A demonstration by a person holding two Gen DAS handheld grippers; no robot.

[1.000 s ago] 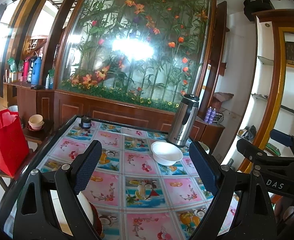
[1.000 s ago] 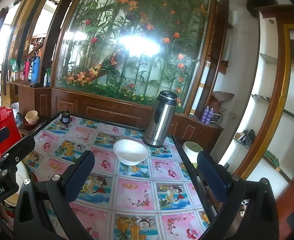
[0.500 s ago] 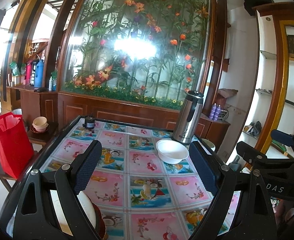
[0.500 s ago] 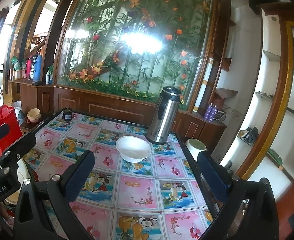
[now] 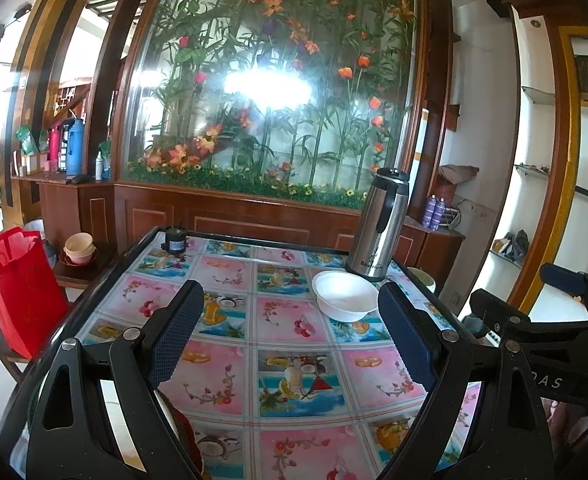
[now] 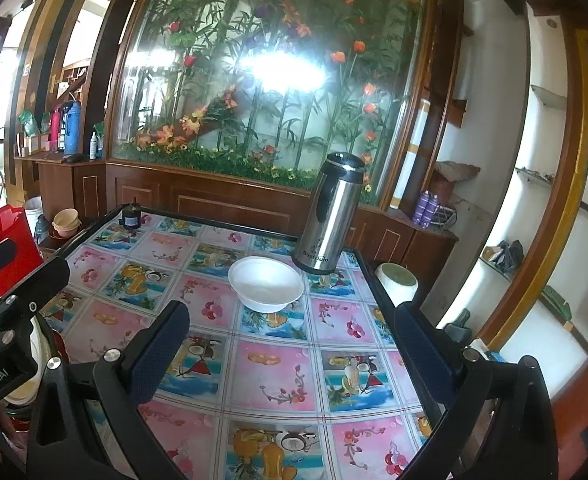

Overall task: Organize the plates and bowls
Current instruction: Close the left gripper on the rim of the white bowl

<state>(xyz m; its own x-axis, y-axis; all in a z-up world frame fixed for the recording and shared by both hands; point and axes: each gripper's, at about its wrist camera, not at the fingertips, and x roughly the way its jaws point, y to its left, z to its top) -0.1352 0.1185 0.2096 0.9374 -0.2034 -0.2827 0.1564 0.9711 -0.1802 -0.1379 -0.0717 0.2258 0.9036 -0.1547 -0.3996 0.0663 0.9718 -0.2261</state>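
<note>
The white bowl [image 6: 266, 284] sits on the table [image 6: 278, 376] beside the flask [image 6: 330, 220] — ahead of both wide, empty claws, left [image 5: 290, 340] and right [image 6: 290, 352]

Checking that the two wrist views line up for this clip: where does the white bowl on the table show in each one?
Left wrist: the white bowl sits right of centre, just inside the right fingertip, on the far part of the table.
Right wrist: it sits near the middle, above the gap between the open fingers.
Shared landmark: the steel flask stands upright just behind the bowl to its right in both views.
</note>
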